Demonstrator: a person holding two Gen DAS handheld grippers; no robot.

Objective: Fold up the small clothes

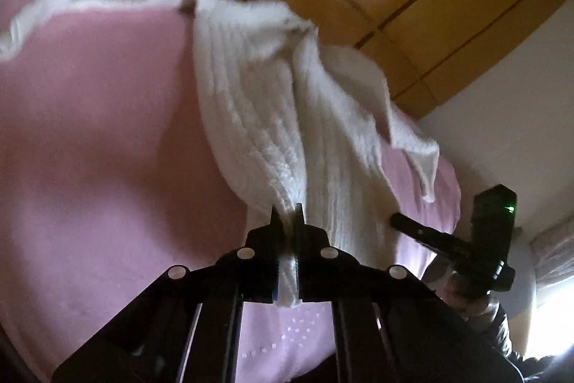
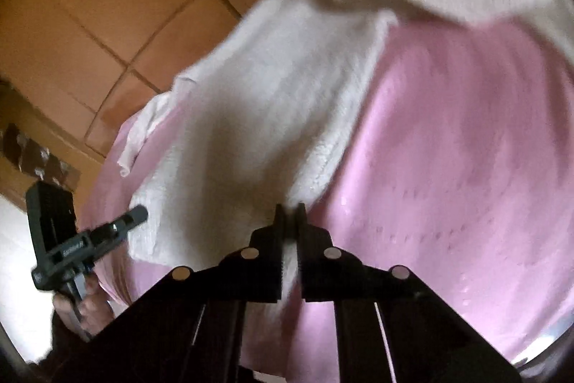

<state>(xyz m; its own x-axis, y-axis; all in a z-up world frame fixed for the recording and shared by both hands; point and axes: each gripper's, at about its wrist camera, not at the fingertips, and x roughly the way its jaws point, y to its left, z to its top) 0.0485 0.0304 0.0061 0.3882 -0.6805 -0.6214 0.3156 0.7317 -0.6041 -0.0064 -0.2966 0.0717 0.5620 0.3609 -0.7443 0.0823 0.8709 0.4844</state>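
Your left gripper and right gripper each had jaws pinching the white knit garment, draped over the pink sheet's far edge (lift both evenly, I'd judge).

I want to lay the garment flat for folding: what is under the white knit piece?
Under the white knit garment lies a pink cloth that covers the surface. Both the left gripper and right gripper pinch its near edge. What the pink cloth covers cannot be seen.
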